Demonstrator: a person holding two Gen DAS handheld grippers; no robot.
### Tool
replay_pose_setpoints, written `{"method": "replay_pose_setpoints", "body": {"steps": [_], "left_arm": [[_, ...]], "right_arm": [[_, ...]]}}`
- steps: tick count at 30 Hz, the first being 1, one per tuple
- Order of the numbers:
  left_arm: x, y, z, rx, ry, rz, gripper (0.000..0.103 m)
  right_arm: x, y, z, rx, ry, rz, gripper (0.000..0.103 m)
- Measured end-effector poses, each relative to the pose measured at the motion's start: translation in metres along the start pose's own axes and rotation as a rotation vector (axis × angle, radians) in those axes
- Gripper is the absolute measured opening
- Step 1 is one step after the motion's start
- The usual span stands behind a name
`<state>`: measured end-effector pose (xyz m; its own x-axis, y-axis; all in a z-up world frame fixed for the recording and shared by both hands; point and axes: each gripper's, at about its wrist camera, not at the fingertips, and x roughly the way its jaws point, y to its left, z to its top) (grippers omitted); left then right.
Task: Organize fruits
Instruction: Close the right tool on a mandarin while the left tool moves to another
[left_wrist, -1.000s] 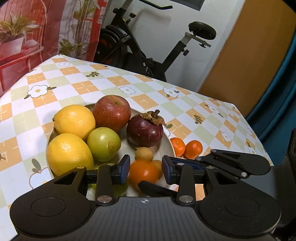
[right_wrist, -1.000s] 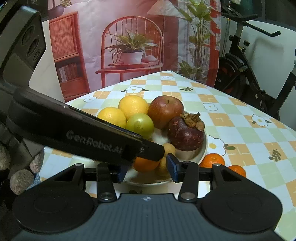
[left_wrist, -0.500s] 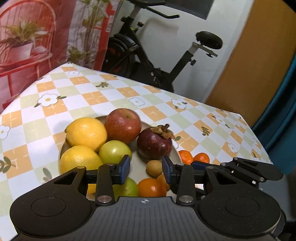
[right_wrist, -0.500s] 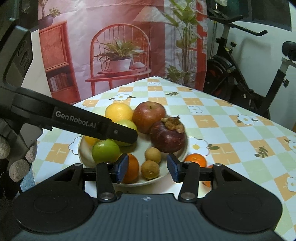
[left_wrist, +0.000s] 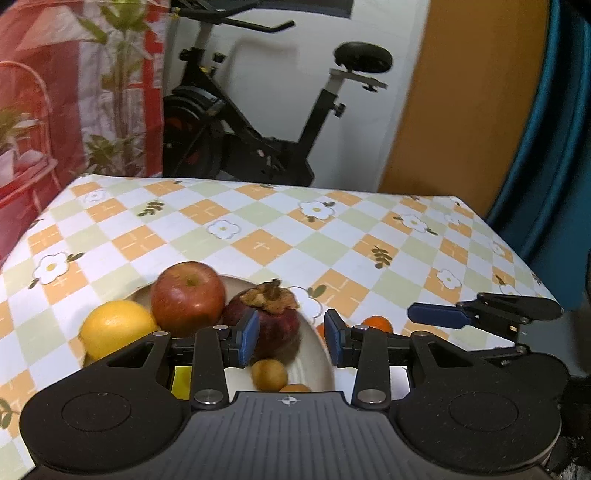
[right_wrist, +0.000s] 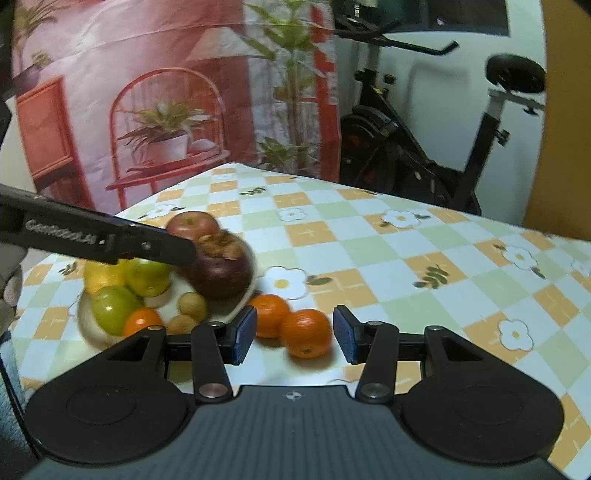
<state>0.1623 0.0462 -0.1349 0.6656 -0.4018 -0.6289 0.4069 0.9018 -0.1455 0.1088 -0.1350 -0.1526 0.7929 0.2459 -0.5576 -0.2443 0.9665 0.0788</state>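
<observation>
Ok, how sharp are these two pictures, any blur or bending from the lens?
Left wrist view: fisheye bends the table edges; the mangosteen and plate rim smear, the bike is soft. Right wrist view: the plate fruit and two oranges are motion-blurred; each claw's own body stays crisp.
</observation>
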Motion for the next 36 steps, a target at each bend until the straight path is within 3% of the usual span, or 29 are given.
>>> {"method": "replay_pose_setpoints", "body": {"steps": [3, 11, 19, 31, 36], "left_arm": [[0.004, 0.0, 0.002, -0.011, 0.001, -0.011, 0.053], [0.012, -0.007, 0.004, 0.063, 0.017, -0.023, 0.053], [0.016, -0.01, 0.005, 0.073, 0.037, -0.02, 0.053], [0.018, -0.014, 0.004, 0.119, 0.051, -0.049, 0.052], [0.023, -0.022, 0.005, 0.207, 0.051, -0.091, 0.044]], "right_arm": [[0.004, -0.008, -0.002, 0.009, 0.014, 0.0, 0.049], [0.021, -0.014, -0.002, 0.029, 0.045, 0.028, 0.048], [0.021, -0.018, -0.004, 0.061, 0.048, 0.059, 0.04], [0.018, -0.018, -0.006, 0.07, 0.042, 0.061, 0.039], [0.007, -0.022, -0.008, 0.085, 0.016, 0.043, 0.039]]}}
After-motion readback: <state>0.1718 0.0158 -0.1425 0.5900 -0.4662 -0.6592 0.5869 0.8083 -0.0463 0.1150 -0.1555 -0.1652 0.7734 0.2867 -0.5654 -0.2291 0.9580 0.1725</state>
